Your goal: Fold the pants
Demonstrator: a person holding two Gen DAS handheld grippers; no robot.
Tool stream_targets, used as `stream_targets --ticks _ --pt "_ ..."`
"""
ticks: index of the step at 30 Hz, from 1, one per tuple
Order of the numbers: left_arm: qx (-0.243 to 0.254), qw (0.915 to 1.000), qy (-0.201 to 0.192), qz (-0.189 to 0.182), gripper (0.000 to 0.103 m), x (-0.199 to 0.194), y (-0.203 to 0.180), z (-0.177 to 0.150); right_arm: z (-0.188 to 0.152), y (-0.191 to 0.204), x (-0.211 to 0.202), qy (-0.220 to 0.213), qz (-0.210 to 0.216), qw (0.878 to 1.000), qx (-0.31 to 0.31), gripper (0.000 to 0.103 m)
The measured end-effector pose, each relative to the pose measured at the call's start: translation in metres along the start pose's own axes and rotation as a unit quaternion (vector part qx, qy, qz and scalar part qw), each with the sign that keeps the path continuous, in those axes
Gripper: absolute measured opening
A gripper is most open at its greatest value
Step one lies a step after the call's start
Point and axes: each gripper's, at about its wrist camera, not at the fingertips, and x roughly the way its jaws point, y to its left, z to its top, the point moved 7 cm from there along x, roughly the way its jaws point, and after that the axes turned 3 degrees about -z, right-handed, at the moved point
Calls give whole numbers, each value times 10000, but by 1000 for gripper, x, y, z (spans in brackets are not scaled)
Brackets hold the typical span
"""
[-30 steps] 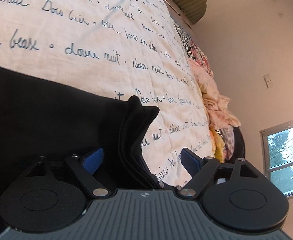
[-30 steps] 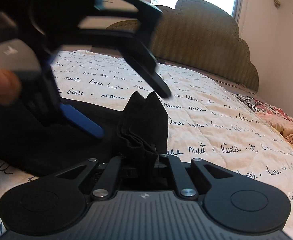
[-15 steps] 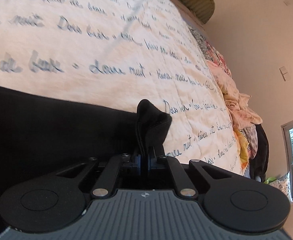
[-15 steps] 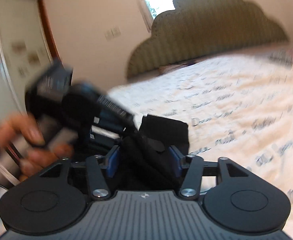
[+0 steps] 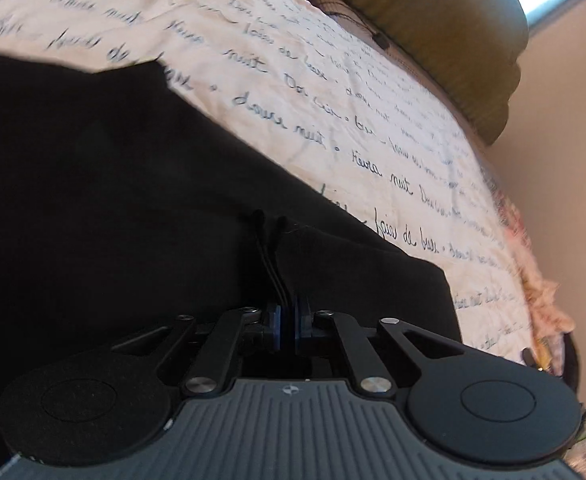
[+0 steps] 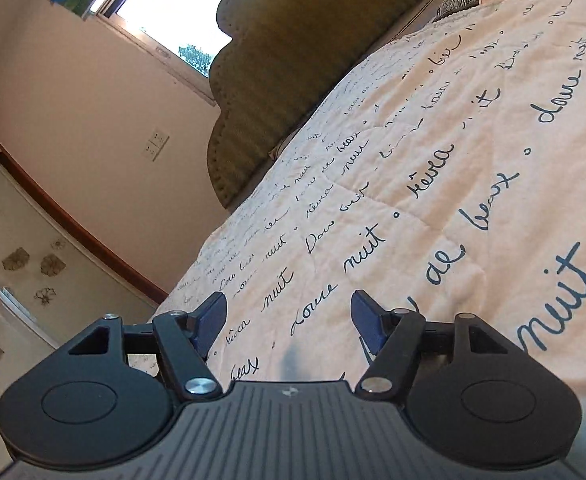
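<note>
On the bed, we see the black pants (image 5: 133,208) spread over a cream bedspread (image 5: 333,92) printed with dark cursive writing. In the left wrist view the pants fill the lower left of the scene, and their far edge runs diagonally across the cover. Our left gripper (image 5: 287,322) is clenched on a thin fold of the pants, with its blue pads (image 5: 277,326) pressed almost together and two narrow edges of dark cloth rising out from between them. Beyond the bedspread stands an olive padded headboard (image 5: 453,40), and a heap of pinkish clothes (image 5: 541,292) lies along the bed's right side.

Our right gripper (image 6: 289,316) is released, its blue pads (image 6: 367,320) set wide apart with nothing between them. It hangs just above bare bedspread (image 6: 453,160). That view also shows the headboard (image 6: 293,60), a window (image 6: 169,12) and a wall socket (image 6: 155,144).
</note>
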Motion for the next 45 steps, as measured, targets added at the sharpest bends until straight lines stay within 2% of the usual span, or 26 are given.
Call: stream_targets --ticks 5,8,11,12,15,18,20,23,25,26,28,30,34,36,38,40,42,45 --pt "71 9998 -185 -6 6 -2 -10 1 0 4 5 55 -245 9995 -175 68" --pt "144 9994 -289 -150 6 -16 -16 3 0 7 8 88 -429 9984 -354 68" --pt "185 9994 -301 65 6 -21 -7 5 -4 6 11 87 -500 9979 -406 68" --pt "96 9995 -261 140 6 -19 2 4 -3 6 11 88 -505 9979 -398 68" --pt "-229 9994 -256 -64 7 -23 13 0 -4 6 11 89 -527 9977 -406 68" --pt "-52 9994 -341 -30 8 -29 8 1 -4 7 13 108 -585 9971 -478 68" --pt "-197 9994 -270 59 12 -19 17 -3 -4 7 16 111 -604 9969 -492 68" --pt "-296 9985 -445 -98 14 -16 23 -5 -6 14 16 74 -854 9941 -658 68" --pt "-368 9982 -461 -106 13 -19 22 -5 -13 32 16 13 -1394 9823 -1249 69" --pt "-364 9982 -464 -110 13 -23 23 -7 -20 46 15 31 -1518 9758 -1575 70" --pt "-439 9978 -466 -177 10 -28 22 -7 -41 80 13 167 -1228 9690 -2137 70" --pt "-445 9973 -540 -230 9 -35 19 -6 -66 119 11 312 -875 9540 -2851 70" --pt "-393 9974 -590 -163 9 -40 20 -7 -116 171 18 598 -590 8991 -4295 68" --pt "-530 9967 -580 -204 9 -43 25 -8 -130 182 25 713 -543 8819 -4628 68" --pt "-546 9967 -573 -159 9 -44 30 -9 -134 188 31 781 -465 8819 -4625 68" --pt "-511 9972 -531 -87 9 -40 34 -10 -134 192 36 853 -298 8907 -4455 68" --pt "-517 9973 -526 -56 10 -43 37 -17 -138 198 46 1055 -150 8938 -4356 68" --pt "-487 9972 -563 -14 10 -42 38 -15 -160 200 65 1562 -94 8816 -4452 68"
